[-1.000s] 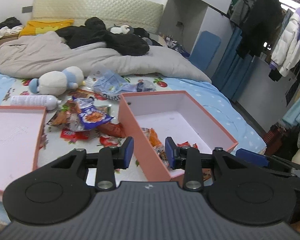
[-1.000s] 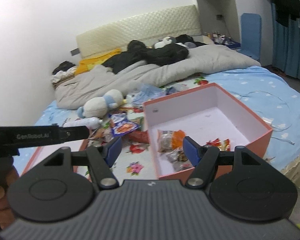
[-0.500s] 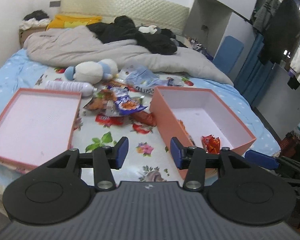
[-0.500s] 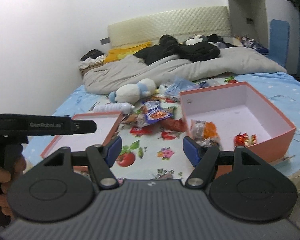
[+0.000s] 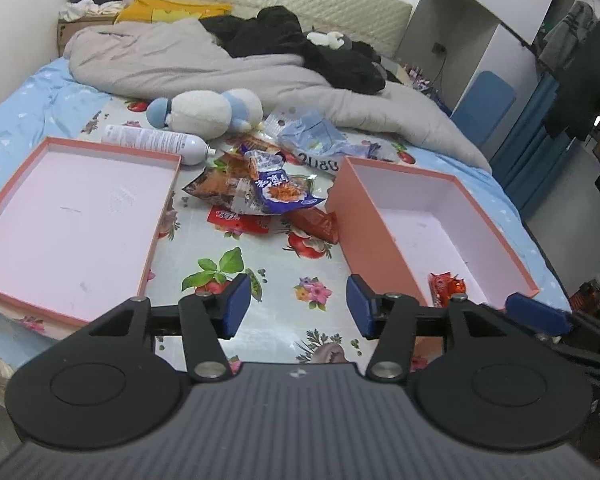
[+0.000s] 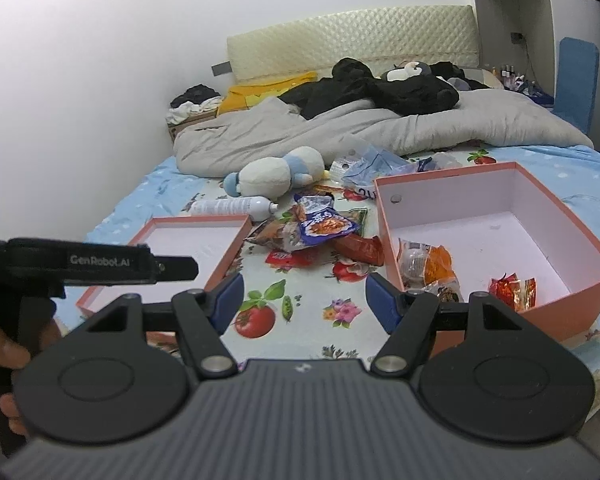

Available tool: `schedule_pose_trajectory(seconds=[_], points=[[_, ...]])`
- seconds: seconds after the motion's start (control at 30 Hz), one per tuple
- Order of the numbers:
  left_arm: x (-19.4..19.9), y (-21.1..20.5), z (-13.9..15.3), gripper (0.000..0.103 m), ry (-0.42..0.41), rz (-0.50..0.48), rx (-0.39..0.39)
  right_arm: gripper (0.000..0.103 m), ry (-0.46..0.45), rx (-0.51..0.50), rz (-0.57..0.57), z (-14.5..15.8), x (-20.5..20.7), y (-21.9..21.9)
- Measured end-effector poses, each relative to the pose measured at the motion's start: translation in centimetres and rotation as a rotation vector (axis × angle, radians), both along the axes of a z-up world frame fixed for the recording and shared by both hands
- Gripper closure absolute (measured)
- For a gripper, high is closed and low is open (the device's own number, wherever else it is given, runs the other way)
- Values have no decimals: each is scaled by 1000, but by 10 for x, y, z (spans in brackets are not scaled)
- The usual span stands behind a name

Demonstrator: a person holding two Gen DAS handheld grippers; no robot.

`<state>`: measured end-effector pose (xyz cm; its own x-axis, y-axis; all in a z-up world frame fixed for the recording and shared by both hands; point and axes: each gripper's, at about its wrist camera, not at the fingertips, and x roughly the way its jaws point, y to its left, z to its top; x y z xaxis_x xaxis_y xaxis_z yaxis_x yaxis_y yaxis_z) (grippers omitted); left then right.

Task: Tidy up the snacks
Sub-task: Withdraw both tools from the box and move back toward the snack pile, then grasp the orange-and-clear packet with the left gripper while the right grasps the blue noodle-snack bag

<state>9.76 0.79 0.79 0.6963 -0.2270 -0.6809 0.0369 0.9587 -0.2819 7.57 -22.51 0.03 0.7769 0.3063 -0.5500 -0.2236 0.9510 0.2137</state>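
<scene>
You are between picks. Left gripper [image 5: 296, 306] is opening, empty; right gripper [image 6: 304, 302] is open, empty. Next, reach the packets [image 5: 260, 188] at frame centre, then the box [image 5: 364, 216].

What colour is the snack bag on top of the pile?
Blue-purple snack bag, with an orange food picture; clearest in left wrist view.

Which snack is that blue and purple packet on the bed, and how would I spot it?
Start at the deep pink box, then look left to the snack pile between it and the shallow pink lid. The blue and purple packet lies on top, the only blue one among red and brown wrappers.
</scene>
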Motion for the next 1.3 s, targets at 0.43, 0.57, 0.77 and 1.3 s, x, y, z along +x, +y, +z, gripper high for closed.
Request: schedule_pose_trajectory(seconds=[0.43,0.57,0.77,1.3], points=[[95,9,-43,44,51,22,-18,34,-4,-26,-9,-16,74,9],[122,16,-58,44,58,45,-33,34,0,-28,-1,-19,97,16],[155,30,-79,44,64,89,-55,34,13,-38,17,-30,142,28],[267,60,-162,44,74,167,-189,34,208,-99,119,-97,305,74]])
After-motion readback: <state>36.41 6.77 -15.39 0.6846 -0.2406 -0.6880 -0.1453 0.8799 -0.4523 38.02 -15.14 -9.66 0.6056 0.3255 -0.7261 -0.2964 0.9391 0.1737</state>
